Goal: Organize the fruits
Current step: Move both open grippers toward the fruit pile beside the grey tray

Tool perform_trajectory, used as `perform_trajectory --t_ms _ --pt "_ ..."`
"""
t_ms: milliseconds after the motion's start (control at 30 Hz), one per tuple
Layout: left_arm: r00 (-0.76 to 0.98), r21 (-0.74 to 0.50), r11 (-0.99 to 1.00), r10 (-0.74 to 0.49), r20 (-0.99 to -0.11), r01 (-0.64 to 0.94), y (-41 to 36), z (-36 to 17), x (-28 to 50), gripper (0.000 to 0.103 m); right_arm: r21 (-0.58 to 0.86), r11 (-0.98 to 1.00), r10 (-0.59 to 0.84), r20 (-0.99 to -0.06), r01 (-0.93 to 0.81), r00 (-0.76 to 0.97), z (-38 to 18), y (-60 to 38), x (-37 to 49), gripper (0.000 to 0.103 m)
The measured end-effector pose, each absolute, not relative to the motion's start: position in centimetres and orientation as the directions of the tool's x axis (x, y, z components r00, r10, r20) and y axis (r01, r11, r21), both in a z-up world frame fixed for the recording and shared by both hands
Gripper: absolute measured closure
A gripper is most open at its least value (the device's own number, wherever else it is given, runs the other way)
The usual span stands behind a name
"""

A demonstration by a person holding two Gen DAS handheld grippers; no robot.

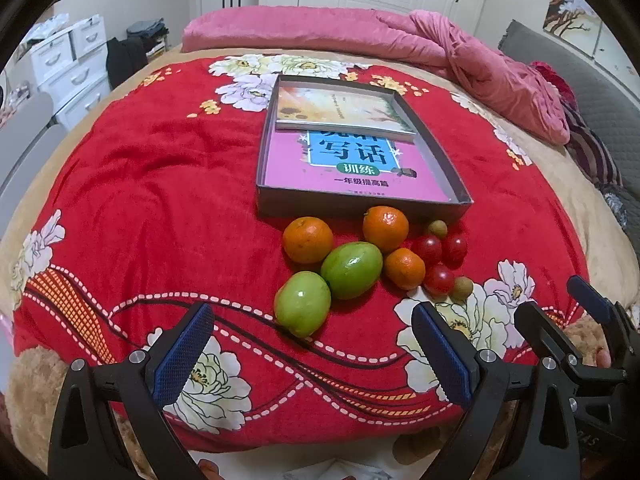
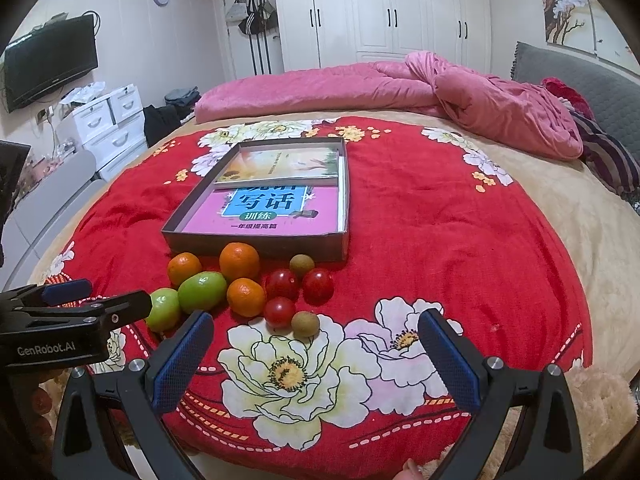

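The left tool point(image 1: 312, 352) is hovering low over the near edge of the bed, its two blue-padded fingers point(image 1: 184, 354) standing wide apart with nothing between them. The right tool point(image 2: 316, 360) is hovering alongside it in the same state: spread wide and empty.

Directly ahead of the left tool, almost on its centreline and just past the fingertips, the nearer green fruit point(image 1: 303, 303) is lying on the red blanket point(image 1: 160, 200). Its long axis is running diagonally, away and to the right, toward the second green fruit point(image 1: 352, 270), which appears to be touching it. Beyond these, three oranges point(image 1: 307, 239) are sitting in a loose cluster. To the right of them are three cherry tomatoes point(image 1: 439, 279) and two small brownish fruits point(image 1: 462, 288).

From the right tool, the same cluster is lying ahead and to the left. The nearest items there are one small brownish fruit and one tomato; the green fruits are partly screened by the left tool's body.

Farther out, just behind the fruit, a shallow grey box point(image 1: 440, 148) is lying with two books point(image 1: 352, 164) inside it.

Judgement: the left tool is nearer to the green fruits and oranges, and the right tool to the tomatoes. For the nearer green fruit, closing across its short axis would likely require a slight wrist rotation, since the fruit is lying oblique to the finger line.
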State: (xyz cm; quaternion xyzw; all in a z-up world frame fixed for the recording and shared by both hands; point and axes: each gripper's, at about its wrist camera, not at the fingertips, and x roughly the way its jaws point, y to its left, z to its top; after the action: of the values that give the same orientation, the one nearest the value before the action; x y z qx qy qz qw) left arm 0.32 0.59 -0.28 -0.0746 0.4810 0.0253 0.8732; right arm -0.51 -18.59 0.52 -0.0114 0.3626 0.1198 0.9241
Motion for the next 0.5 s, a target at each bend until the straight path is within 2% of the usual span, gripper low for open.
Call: perform_trajectory --t_ms 500 --pt "0.500 -0.121 0.981 -0.029 -0.865 -0.152 2.5 -2.8 1.2 0.004 0.068 0.970 0.208 -0.728 -0.233 0.654 -1.5 -18.3 1.6 0.000"
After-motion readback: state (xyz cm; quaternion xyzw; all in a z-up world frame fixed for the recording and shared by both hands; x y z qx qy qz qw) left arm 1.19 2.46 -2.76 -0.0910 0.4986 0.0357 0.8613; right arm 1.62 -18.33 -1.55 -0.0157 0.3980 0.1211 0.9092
